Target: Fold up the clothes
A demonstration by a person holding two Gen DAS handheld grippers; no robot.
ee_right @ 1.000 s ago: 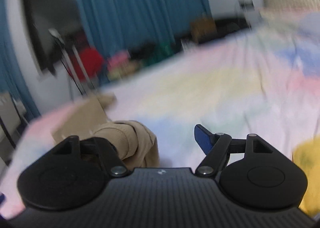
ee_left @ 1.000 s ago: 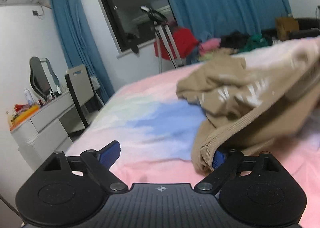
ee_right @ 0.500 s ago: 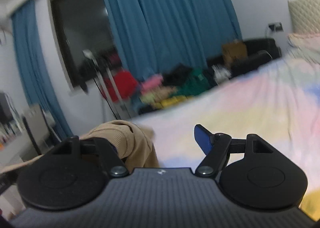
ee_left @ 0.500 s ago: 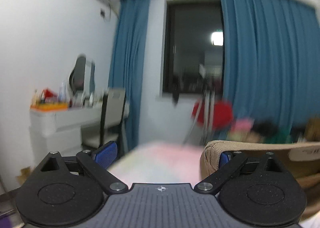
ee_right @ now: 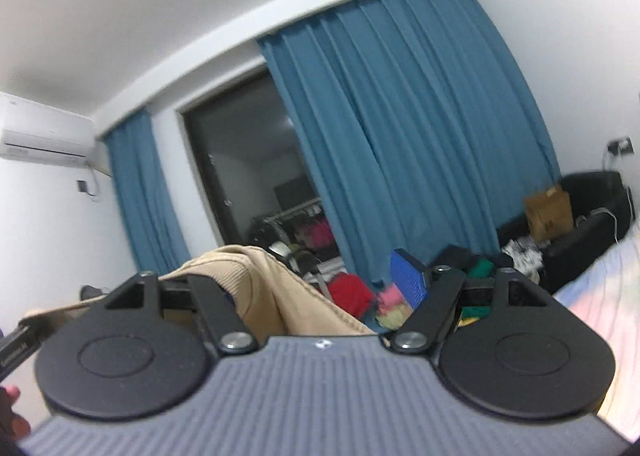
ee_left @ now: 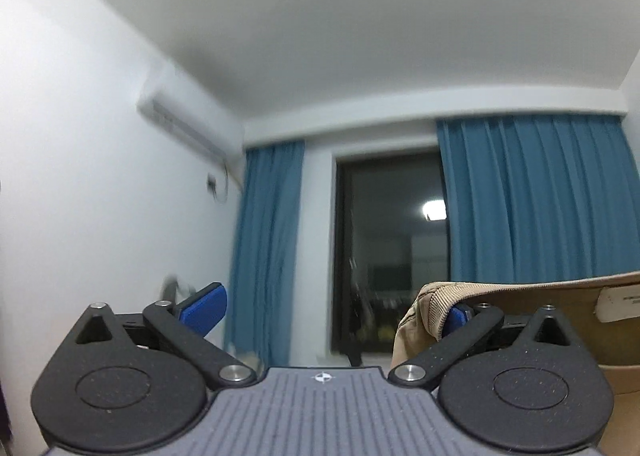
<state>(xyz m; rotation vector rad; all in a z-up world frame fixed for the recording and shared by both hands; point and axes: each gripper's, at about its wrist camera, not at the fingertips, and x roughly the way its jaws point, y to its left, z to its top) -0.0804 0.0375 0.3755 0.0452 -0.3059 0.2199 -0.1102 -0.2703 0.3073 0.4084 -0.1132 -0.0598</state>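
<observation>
A tan knit garment (ee_left: 520,296) with a ribbed hem and a white label hangs over the right finger of my left gripper (ee_left: 330,310). The jaws stand wide apart, and the left blue pad (ee_left: 204,306) is bare. In the right wrist view the same tan garment (ee_right: 272,288) drapes over the left finger of my right gripper (ee_right: 316,284) and hides that finger. The right blue pad (ee_right: 406,280) is free, and the jaws are wide apart. Both grippers are raised and point up toward the window wall. The lower part of the garment is out of view.
Blue curtains (ee_right: 400,127) frame a dark window (ee_left: 388,248). An air conditioner (ee_left: 180,121) hangs on the left wall. A heap of coloured clothes (ee_right: 360,292), a cardboard box (ee_right: 548,211) and a black sofa (ee_right: 592,207) lie beyond the pastel bed (ee_right: 600,296).
Both grippers have risen from the bed and tilted upward, lifting the tan garment with them. The views now show wall and ceiling instead of the sheet.
</observation>
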